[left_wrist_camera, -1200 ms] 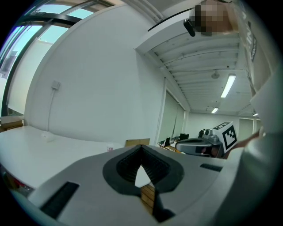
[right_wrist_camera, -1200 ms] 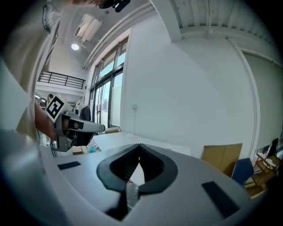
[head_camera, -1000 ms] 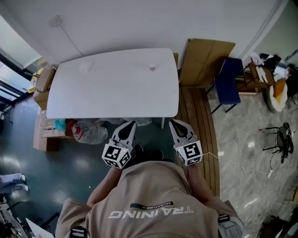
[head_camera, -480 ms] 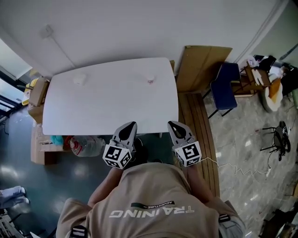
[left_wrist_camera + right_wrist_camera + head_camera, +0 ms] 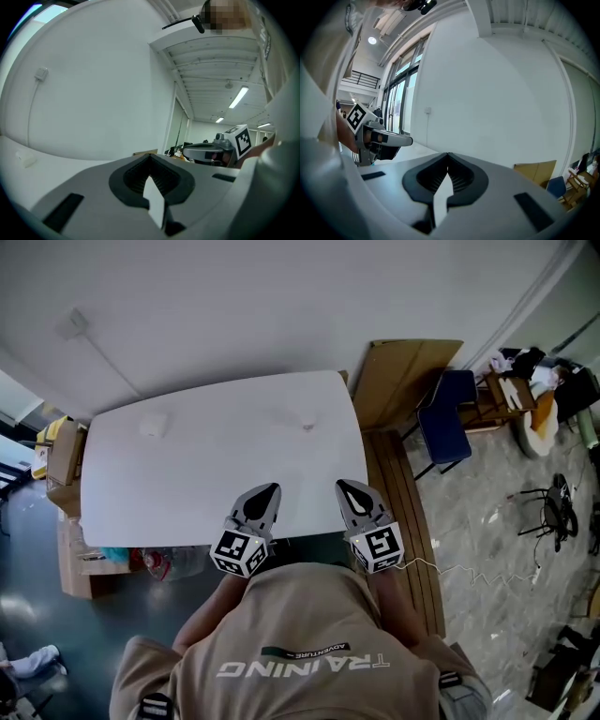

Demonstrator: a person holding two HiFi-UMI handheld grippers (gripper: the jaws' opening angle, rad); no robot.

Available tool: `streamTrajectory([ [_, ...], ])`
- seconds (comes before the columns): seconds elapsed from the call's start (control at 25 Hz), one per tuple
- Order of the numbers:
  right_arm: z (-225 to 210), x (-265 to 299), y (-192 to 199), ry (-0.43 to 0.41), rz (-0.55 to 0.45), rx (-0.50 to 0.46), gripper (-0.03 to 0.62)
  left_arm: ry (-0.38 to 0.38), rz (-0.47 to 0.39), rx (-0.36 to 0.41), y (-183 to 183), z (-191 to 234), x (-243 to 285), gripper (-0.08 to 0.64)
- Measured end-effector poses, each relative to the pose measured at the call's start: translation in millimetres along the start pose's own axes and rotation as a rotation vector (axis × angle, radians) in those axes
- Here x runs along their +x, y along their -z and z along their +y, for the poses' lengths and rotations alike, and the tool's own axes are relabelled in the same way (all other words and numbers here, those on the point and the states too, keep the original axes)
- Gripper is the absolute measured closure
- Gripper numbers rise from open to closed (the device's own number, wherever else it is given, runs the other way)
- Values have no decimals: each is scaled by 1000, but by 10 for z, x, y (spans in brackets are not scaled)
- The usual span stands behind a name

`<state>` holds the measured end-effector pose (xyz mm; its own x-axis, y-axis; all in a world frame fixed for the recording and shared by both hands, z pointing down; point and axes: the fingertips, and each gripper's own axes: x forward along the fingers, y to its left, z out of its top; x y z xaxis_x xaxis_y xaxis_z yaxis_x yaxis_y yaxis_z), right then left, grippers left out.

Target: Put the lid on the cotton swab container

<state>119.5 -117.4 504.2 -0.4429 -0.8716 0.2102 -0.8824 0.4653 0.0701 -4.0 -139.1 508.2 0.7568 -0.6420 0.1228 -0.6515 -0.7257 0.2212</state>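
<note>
Tools closed: left tool (image 5: 268,490), right tool (image 5: 343,487).

The right gripper (image 5: 448,157) has its jaws together, nothing between them. The left gripper (image 5: 382,139) shows beside it, before a white wall (image 5: 497,93).

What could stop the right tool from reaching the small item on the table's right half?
Nothing seen, so probably yes. The white table is bare between the right tool and the small item, which lies farther ahead.

An office-like room: white table (image 5: 216,465), blue chair (image 5: 444,427), cardboard sheet (image 5: 403,381), ceiling strip lights (image 5: 239,97).
</note>
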Motion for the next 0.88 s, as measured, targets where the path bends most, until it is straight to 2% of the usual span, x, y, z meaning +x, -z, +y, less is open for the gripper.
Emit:
streamTrajectory([
  [0.24,-24,336,-23,44,33,9,575,83,19,-21,23,232,190,548],
  [0.4,-23,460,-46,48,51,1,575,104,23,-33,34,356,280,548],
  [0.88,-407,777,-136,-2,15,0,575,38,6,-34,-106,538,604,548],
])
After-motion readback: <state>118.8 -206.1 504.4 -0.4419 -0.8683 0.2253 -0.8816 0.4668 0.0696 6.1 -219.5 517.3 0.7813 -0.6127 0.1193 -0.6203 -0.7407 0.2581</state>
